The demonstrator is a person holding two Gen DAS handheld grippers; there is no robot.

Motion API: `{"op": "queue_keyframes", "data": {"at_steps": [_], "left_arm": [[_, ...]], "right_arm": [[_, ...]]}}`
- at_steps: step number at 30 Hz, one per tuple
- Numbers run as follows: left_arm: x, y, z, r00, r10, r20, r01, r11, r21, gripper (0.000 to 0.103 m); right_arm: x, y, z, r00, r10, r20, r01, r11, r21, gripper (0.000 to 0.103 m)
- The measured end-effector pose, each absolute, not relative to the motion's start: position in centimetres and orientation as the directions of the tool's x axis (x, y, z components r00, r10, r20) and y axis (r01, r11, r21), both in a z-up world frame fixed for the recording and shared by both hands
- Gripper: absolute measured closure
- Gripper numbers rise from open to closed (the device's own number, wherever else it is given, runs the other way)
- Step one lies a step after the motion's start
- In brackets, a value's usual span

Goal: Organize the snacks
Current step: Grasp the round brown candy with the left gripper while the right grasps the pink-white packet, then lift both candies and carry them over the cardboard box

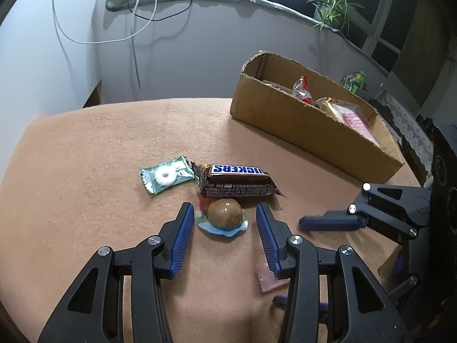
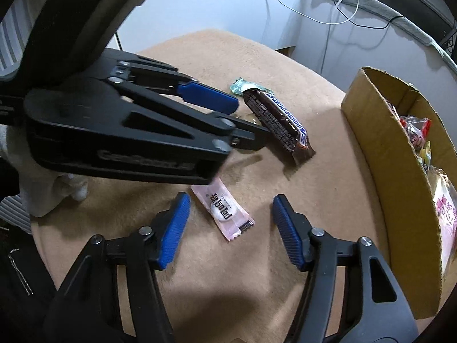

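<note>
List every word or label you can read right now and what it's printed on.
"NICKERS", upside down with the first letter hidden: chocolate bar wrapper.
Fine print on the bar's side: too small to read.
Pink candy wrapper: Chinese characters, not legible.
Pink packet in cardboard box: characters cut off.
Raised lettering on left gripper body: blurred.

A: How's the left tool (image 1: pixel 225 214)?
B: Angled down, blue pads apart, nothing pinched between them.
A: And the right tool (image 2: pixel 230 208)?
B: Also tilted down, its pads spread wide, pressing on nothing, just beside the left.
</note>
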State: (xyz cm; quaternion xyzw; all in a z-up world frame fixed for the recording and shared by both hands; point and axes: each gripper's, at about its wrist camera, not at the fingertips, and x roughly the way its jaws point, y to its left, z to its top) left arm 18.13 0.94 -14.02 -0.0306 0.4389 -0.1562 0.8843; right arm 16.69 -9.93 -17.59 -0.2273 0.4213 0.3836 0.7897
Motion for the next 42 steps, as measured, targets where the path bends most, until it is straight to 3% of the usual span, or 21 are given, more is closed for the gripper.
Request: {"op": "queue_keyframes", "data": {"at_steps": [7,14,42], "left_arm": [[18.8,0.8,-14.8,0.562,-0.284,-0.777,0.243,0.954,-0.173,0.059],[18.6,1.0,-14.9,0.577,-0.266,-0.773,0.233,0.960,-0.156,0.069],[14.7,3.3,-12.3,0.635,-0.236,-0.736,0.185,0.971,-0.152,0.070]], "right_arm": [[17.2,-9.8,-17.7,0.359,0.420,-0.834,-0.794,0.607,-0.035,0.054],[16.9,-9.7,-17.6,0.363,0.410,-0.837,-0.792,0.609,-0.045,0.082],[14.2,-11.8,-15.5,0.418,0.413,-0.809,-0.735,0.677,-0.034,0.083]]}}
